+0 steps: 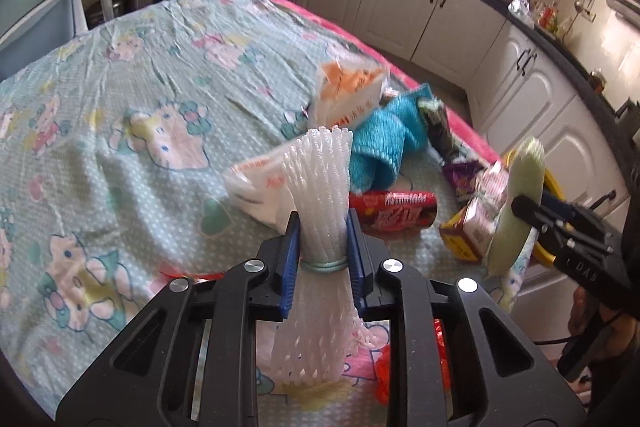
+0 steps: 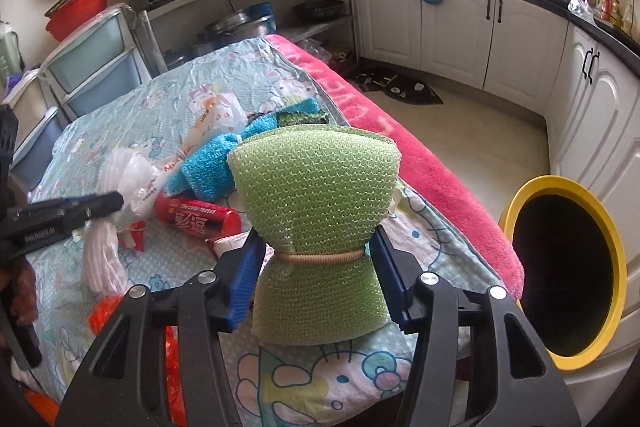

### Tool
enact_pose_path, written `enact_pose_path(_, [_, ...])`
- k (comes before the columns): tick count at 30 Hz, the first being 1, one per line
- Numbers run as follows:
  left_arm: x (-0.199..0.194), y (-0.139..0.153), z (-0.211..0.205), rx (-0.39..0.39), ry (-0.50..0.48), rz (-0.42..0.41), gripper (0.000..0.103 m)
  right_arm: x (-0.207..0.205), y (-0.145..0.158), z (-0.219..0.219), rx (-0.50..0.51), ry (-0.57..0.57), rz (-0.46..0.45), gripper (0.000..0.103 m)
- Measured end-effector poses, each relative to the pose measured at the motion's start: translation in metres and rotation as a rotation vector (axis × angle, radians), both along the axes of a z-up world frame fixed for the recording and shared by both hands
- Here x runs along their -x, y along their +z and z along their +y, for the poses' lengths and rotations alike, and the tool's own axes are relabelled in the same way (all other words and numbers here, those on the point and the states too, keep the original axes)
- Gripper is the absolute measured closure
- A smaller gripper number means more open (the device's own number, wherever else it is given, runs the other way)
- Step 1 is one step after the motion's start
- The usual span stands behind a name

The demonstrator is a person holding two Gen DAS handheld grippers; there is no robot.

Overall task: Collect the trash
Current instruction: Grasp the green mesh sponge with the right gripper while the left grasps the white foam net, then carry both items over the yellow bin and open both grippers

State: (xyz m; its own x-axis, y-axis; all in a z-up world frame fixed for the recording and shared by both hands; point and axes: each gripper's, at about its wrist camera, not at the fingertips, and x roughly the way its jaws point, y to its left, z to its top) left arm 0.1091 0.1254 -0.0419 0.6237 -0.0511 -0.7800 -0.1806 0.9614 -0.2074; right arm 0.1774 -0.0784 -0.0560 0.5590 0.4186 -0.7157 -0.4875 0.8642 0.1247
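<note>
Gripping a white foam net sleeve (image 1: 320, 195) at its tied waist, the left gripper (image 1: 323, 247) is seen with its jaws closed on that bundle, which stands up between them. The right gripper (image 2: 316, 259) is likewise clamped on a green mesh sponge (image 2: 316, 187), pinched at the band around its middle.

Ahead of the left jaws, more trash is piled on the desk (image 1: 140, 75): a red wrapper tube (image 1: 394, 215), a blue knitted cloth (image 1: 384, 143), white plastic bags (image 1: 348, 91) and a small carton (image 1: 472, 227). Left of and beyond those jaws, the patterned cover is bare.

To the right of the right jaws, the desk's edge is marked by a pink towel border (image 2: 400, 147). Past that edge, just beside it, a yellow-rimmed bin (image 2: 616, 267) is seen with its dark mouth facing the camera. Bare floor (image 2: 480, 131) lies ahead of the bin, bounded by white cabinets (image 2: 520, 39).
</note>
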Motion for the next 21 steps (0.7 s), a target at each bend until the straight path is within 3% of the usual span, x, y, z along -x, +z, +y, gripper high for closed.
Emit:
enact_pose_path(12, [-0.004, 0.07, -0.017, 0.026, -0.028, -0.185, 0.088, 0.012, 0.04, -0.026, -0.092, 0.041, -0.052, 0.053])
enact_pose_path(21, [-0.028, 0.088, -0.059, 0.046, -0.086, -0.247, 0.088, 0.01, 0.07, -0.062, -0.159, 0.007, -0.11, 0.053])
